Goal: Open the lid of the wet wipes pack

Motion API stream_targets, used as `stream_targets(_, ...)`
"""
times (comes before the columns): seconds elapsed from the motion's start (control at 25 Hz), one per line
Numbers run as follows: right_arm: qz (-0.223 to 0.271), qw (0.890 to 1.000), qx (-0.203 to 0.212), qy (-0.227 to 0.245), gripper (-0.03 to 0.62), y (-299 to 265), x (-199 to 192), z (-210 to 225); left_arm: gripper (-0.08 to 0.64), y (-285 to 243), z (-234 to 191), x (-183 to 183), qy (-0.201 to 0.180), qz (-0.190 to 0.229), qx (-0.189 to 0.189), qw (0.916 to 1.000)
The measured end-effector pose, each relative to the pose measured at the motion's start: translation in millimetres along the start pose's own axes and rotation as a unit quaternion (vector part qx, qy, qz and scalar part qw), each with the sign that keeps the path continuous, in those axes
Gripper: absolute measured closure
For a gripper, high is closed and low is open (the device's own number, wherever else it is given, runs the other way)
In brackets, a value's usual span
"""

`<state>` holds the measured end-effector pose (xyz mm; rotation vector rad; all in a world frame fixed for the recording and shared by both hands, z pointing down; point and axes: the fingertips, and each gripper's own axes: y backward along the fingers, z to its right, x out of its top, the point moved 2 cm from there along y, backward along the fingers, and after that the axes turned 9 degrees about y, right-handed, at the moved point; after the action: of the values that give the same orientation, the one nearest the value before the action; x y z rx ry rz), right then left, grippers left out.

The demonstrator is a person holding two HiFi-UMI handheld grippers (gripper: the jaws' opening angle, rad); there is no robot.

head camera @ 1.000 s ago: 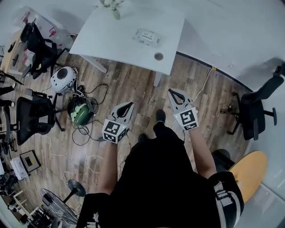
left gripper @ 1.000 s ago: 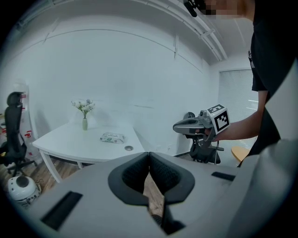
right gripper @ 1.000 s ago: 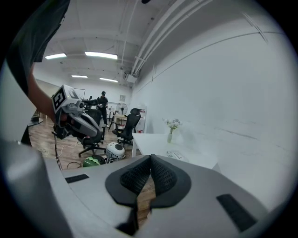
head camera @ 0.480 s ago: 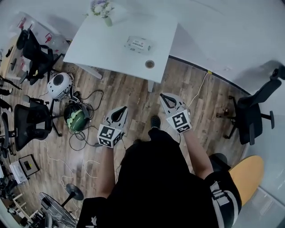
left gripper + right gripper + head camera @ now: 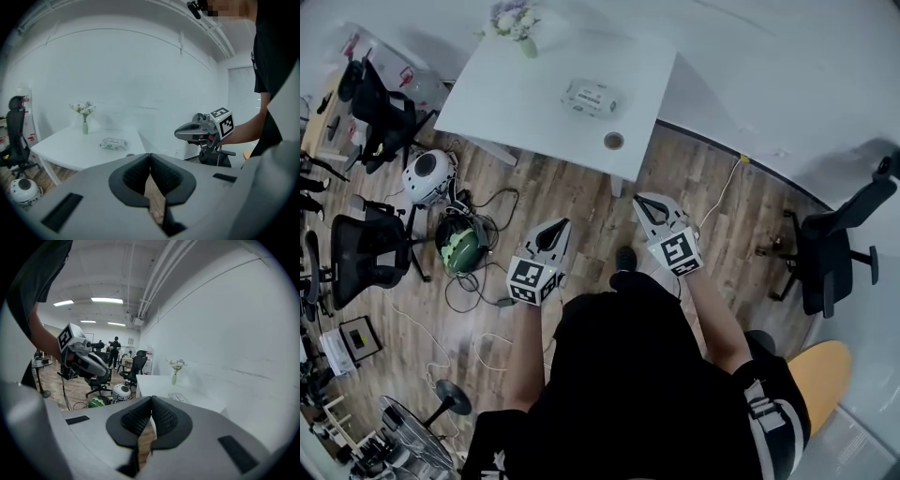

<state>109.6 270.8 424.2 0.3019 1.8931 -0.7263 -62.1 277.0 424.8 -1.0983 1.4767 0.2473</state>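
Note:
The wet wipes pack (image 5: 591, 97) lies flat on a white table (image 5: 516, 84), lid down; it also shows as the pack (image 5: 113, 143) and the pack (image 5: 178, 397) in the two gripper views. Both grippers hang over the wood floor, well short of the table. My left gripper (image 5: 562, 224) is shut with nothing between its pads (image 5: 140, 171). My right gripper (image 5: 640, 201) is shut and empty too, level with the left one. Each gripper view catches the other gripper: the right gripper (image 5: 187, 132) and the left gripper (image 5: 93, 363).
A vase of flowers (image 5: 517, 23) stands at the table's far left corner, and a small round object (image 5: 613, 141) sits near its front edge. Office chairs (image 5: 366, 258), a white round device (image 5: 427, 173), a green helmet (image 5: 459, 246) and cables lie left; another chair (image 5: 830, 258) stands right.
The person has stepped toward the table, carrying both grippers forward. The table and the pack sit a little nearer in the head view. Both pairs of jaws look unchanged.

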Motion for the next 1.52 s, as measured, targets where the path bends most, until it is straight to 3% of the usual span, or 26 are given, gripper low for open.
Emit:
stream_targets(0.4, -0.004, 1.0, 0.011, 0.007, 0.575, 7, -20, 4, 0.537, -7, 13, -8, 0.0, 0.006, 0.006, 1.0)
stream_targets(0.88, -0.018, 1.0, -0.012, 0.004, 0.575, 12, -26, 16, 0.537, -18, 8, -12, 0.011, 0.008, -0.007, 0.9999)
stream_targets(1.16, -0.036, 0.999, -0.036, 0.001, 0.575, -8, -26, 42, 0.537, -42, -20, 4, 0.014, 0.01, -0.026, 0.9995)
stream_targets(1.52, -0.052, 0.998, -0.039, 0.011, 0.575, -83, -8, 83, 0.537, -88, -92, 36, 0.023, 0.003, -0.044, 0.9988)
